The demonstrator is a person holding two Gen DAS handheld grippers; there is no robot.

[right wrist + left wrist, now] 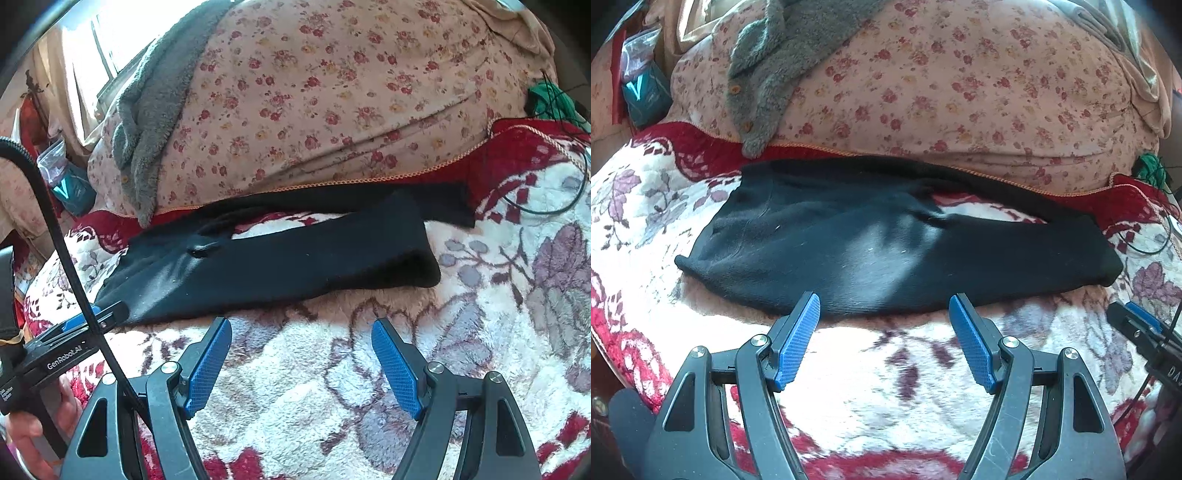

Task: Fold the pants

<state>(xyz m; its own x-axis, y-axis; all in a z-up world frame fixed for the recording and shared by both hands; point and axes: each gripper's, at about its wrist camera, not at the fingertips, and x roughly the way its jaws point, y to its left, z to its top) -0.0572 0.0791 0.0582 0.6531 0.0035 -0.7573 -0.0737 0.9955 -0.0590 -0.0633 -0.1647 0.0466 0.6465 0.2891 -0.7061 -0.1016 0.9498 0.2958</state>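
Black pants [871, 240] lie flat across a fleece floral blanket [871, 373], waist at the left and leg ends at the right, one leg a little behind the other. They also show in the right wrist view [295, 258]. My left gripper [884, 301] is open and empty, its tips just at the pants' near edge. My right gripper [301, 326] is open and empty, over the blanket [480, 332] just short of the near leg. The left gripper's body shows at the left in the right wrist view [74, 332].
A big pink flowered quilt [960, 92] bulges right behind the pants, with a grey fleece garment [764, 74] draped on it. A green thing with thin cords [550, 103] lies at the far right. A black cable [74, 273] crosses the right wrist view.
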